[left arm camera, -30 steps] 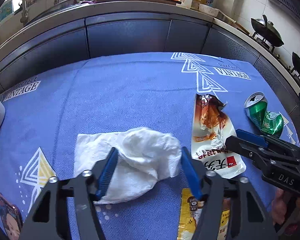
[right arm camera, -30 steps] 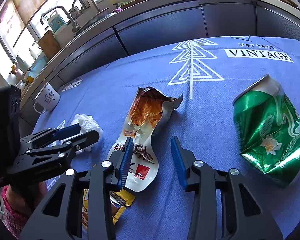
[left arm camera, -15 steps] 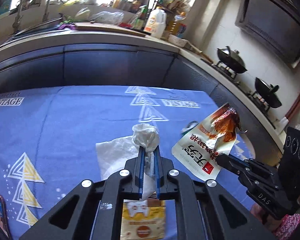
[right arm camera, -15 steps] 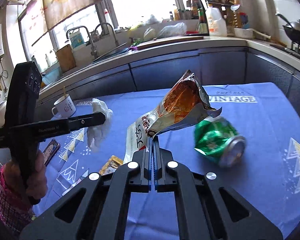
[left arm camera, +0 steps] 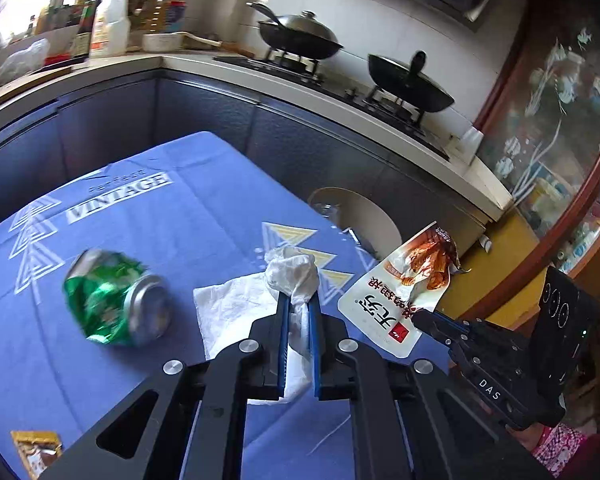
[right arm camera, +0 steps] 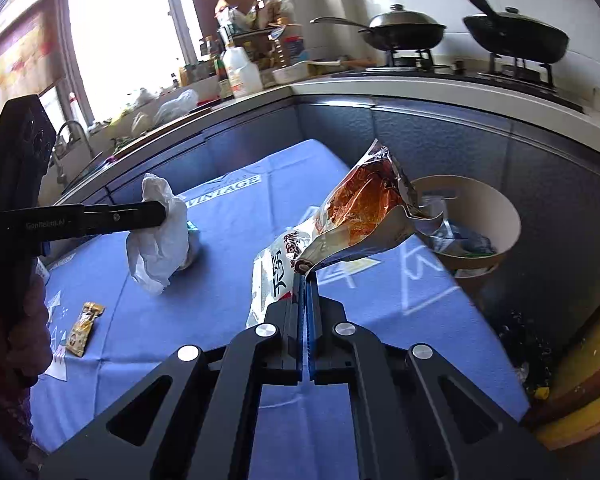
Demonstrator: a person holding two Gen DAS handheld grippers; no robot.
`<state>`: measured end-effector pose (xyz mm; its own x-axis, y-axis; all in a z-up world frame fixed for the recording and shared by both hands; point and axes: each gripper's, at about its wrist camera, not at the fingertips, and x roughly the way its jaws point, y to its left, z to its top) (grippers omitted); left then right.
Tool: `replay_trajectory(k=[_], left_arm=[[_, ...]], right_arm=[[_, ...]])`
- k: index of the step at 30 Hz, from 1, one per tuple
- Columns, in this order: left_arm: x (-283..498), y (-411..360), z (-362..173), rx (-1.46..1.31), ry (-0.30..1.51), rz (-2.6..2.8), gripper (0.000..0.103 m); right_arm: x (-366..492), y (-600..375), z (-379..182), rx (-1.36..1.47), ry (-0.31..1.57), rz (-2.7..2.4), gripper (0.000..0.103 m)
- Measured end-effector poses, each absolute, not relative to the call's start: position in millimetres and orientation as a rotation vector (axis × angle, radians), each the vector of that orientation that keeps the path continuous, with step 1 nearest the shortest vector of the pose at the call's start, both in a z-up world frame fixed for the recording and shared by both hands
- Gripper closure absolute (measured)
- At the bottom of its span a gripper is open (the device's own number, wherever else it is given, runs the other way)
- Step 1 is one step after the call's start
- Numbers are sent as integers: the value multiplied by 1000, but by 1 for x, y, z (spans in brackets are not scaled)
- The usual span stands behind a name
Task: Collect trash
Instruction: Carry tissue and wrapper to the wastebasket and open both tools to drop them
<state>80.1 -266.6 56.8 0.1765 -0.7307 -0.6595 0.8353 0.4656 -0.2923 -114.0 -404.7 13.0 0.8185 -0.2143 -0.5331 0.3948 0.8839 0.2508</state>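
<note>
Both grippers clamped: left gripper [left arm camera: 299, 312] tissue [left arm camera: 292, 276], right gripper [right arm camera: 305, 280] wrapper [right arm camera: 356, 208].

Daylight floods in from a large window [right arm camera: 112, 52], blown out to pure white, leaving the kitchen bright but contrasty. Fisheye curvature bends the counter edge [right arm camera: 440, 98] and darkens every corner. The green can [left arm camera: 114, 298] is smeared by motion blur. Glare glints on the snack wrapper [right arm camera: 364, 208]; blue cloth [left arm camera: 188, 216] stays evenly lit.
</note>
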Motion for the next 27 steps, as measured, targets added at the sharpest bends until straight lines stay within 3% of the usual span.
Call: replay_trajectory(k=[11, 23, 26, 27], left_arm=[[67, -466, 68, 307, 832, -1290, 94], [104, -578, 5, 263, 985, -1253, 93], [113, -584, -9, 246, 1016, -1213, 87], [116, -584, -12, 238, 1022, -1196, 79]], right_arm=[[-135, -563, 18, 407, 461, -510, 102], [-50, -677, -40, 545, 706, -367, 101], [-40, -686, -51, 588, 724, -351, 99], [-36, -689, -55, 592, 729, -346, 96]])
